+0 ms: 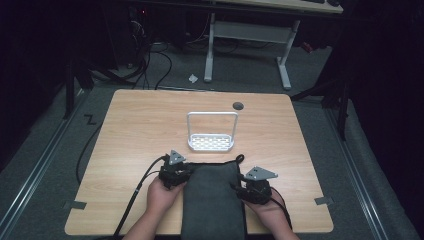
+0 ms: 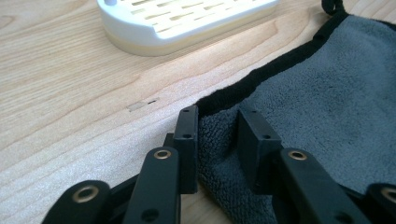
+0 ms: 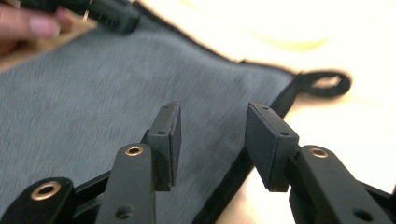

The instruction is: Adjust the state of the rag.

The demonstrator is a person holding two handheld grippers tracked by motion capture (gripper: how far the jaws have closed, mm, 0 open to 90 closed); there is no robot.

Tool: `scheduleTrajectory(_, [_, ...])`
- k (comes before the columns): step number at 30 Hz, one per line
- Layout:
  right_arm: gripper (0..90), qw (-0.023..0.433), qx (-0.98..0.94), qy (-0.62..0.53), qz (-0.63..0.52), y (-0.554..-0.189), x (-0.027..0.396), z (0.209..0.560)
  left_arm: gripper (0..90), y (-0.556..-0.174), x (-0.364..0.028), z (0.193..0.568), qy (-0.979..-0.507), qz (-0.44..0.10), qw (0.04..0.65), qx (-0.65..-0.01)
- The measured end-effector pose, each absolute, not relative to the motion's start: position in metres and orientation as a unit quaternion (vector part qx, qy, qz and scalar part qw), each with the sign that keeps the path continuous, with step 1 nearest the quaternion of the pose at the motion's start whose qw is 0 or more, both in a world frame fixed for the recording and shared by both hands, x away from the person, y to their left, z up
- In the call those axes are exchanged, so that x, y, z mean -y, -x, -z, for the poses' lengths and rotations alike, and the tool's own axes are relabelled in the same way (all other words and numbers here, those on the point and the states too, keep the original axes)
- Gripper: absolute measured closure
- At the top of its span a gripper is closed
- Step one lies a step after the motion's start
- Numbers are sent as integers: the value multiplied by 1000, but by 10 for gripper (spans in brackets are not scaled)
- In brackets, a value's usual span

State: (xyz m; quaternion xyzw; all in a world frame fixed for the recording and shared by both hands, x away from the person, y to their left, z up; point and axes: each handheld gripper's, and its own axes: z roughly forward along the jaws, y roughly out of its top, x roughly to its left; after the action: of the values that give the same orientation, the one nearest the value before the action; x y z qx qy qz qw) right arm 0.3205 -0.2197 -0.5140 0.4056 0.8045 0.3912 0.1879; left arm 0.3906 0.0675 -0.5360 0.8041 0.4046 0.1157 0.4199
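Observation:
A dark grey towel point(image 1: 212, 200) lies folded in a long strip at the table's front middle and hangs over the front edge. Its black hem ends in a hanging loop point(image 3: 327, 84). My left gripper point(image 1: 188, 173) sits at the towel's far left corner; in the left gripper view its jaws point(image 2: 218, 135) close around a bunched fold of the towel point(image 2: 327, 93), which fills the gap between them. At the towel's right edge my right gripper point(image 1: 238, 188) stands open, its jaws point(image 3: 212, 135) astride the hem above the towel point(image 3: 93, 107).
A white slotted rack point(image 1: 211, 142) with a tall wire hoop stands just beyond the towel, close to the left gripper point(image 2: 187, 23). A round cable hole point(image 1: 238, 105) is near the far edge. Tape marks point(image 1: 75, 204) sit at the front corners. A desk frame point(image 1: 247, 45) stands behind.

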Motion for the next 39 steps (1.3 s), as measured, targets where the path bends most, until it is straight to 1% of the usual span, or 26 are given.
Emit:
scheduleTrajectory(3, [565, 209, -795, -411, -395, -334, 218, 509, 708, -392, -69, 536, -800, -107, 425, -410])
scheduleTrajectory(5, [562, 213, -788, -424, -392, -346, 217, 507, 715, -392, -70, 536, -798, -101, 428, -413])
scheduleTrajectory(9, [523, 204, -790, -439, -376, -369, 214, 512, 716, -393, -71, 537, -797, -97, 429, -415])
scheduleTrajectory(11, [484, 192, -799, -447, -354, -377, 212, 520, 716, -393, -72, 537, -795, -96, 430, -416])
scheduleTrajectory(12, [462, 183, -802, -452, -345, -379, 212, 523, 716, -393, -72, 537, -794, -94, 431, -418])
scheduleTrajectory(13, [428, 164, -807, -453, -342, -381, 212, 527, 716, -393, -73, 537, -795, -93, 431, -417])
scheduleTrajectory(16, [412, 161, -803, -454, -351, -380, 214, 529, 715, -394, -73, 537, -795, -91, 431, -418])
scheduleTrajectory(19, [416, 172, -806, -445, -349, -376, 212, 530, 710, -393, -73, 537, -794, -93, 431, -418])
scheduleTrajectory(21, [434, 172, -806, -443, -352, -376, 212, 530, 708, -393, -73, 537, -794, -93, 431, -418])
scheduleTrajectory(24, [504, 170, -807, -441, -355, -376, 212, 530, 717, -394, -74, 537, -794, -87, 433, -418])
scheduleTrajectory(30, [718, 154, -804, -444, -365, -374, 210, 530, 740, -393, -74, 537, -793, -89, 432, -420])
scheduleTrajectory(32, [761, 153, -805, -444, -362, -373, 208, 529, 751, -393, -74, 537, -792, -89, 432, -422])
scheduleTrajectory(35, [781, 154, -806, -445, -359, -373, 206, 529, 768, -393, -74, 537, -792, -91, 432, -422])
scheduleTrajectory(39, [784, 158, -805, -446, -359, -372, 205, 527, 780, -391, -73, 536, -792, -100, 432, -419])
